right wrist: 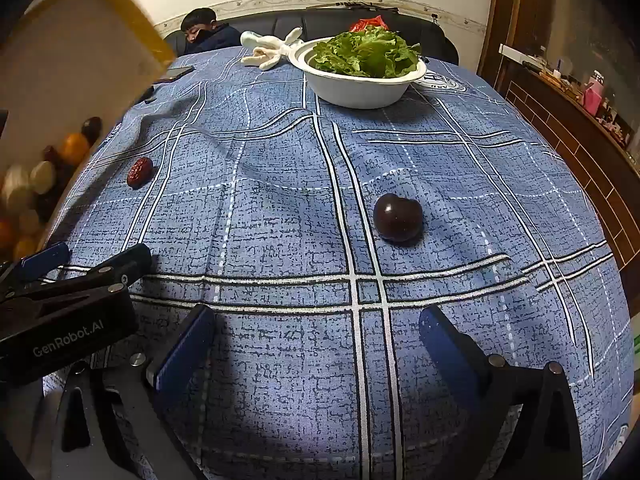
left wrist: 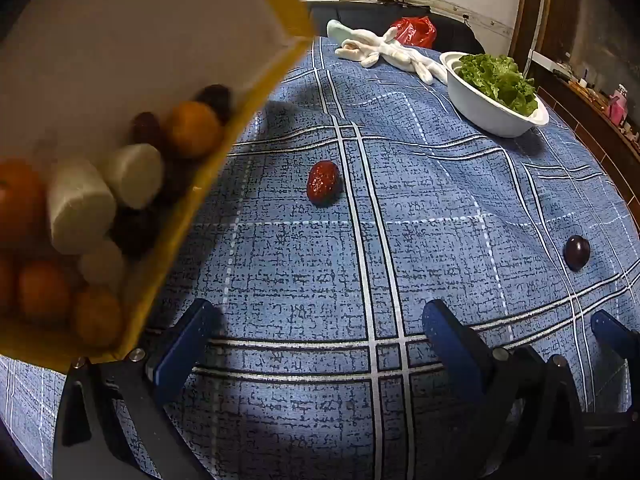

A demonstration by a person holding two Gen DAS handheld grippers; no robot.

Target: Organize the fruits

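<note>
A yellow box (left wrist: 264, 92) with a white inside stands at the left, filled with oranges, dark fruits and white pieces; it also shows in the right wrist view (right wrist: 132, 28). A red date (left wrist: 323, 183) lies on the blue plaid cloth, ahead of my left gripper (left wrist: 320, 336), which is open and empty. A dark plum (right wrist: 398, 218) lies ahead of my right gripper (right wrist: 316, 340), also open and empty. The plum shows at the right in the left wrist view (left wrist: 577, 252); the date shows at the left in the right wrist view (right wrist: 140, 172).
A white bowl (right wrist: 360, 94) of green lettuce stands at the far side of the table. White gloves (left wrist: 384, 50) and a red bag (left wrist: 416, 32) lie behind it. A person (right wrist: 204, 32) sits beyond the table. A phone (right wrist: 176, 74) lies far left.
</note>
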